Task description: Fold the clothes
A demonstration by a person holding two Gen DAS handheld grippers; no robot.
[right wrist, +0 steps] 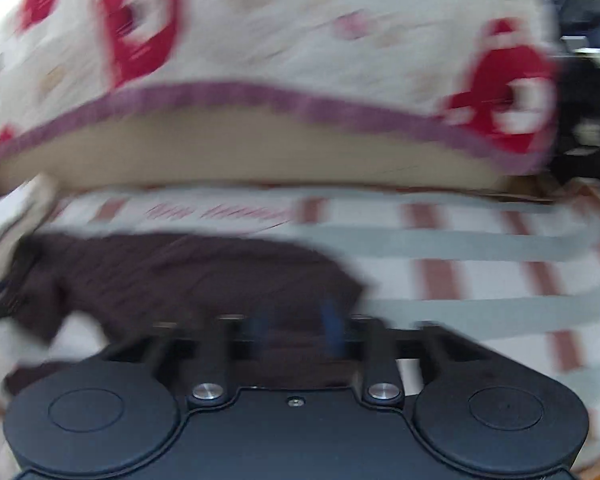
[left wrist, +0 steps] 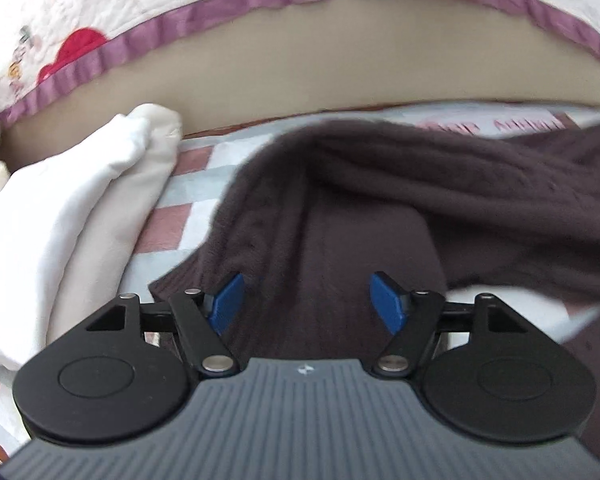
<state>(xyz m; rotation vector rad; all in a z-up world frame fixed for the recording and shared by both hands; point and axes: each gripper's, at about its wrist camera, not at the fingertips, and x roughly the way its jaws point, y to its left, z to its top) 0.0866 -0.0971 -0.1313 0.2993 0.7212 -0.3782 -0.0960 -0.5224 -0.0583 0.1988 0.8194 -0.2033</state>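
— Where is the garment?
— Sprawled on the checked bedsheet (left wrist: 168,220), a dark brown sweater (left wrist: 380,184) beside folded white cloth (left wrist: 80,208).
— And the tongs?
— Left tongs (left wrist: 307,304) gape over it; right tongs (right wrist: 296,330) too blurred to tell.

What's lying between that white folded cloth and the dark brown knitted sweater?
In the left wrist view, a strip of the checked bedsheet in pink, white and pale blue squares shows between the white folded cloth and the dark brown knitted sweater. Nothing else lies there.
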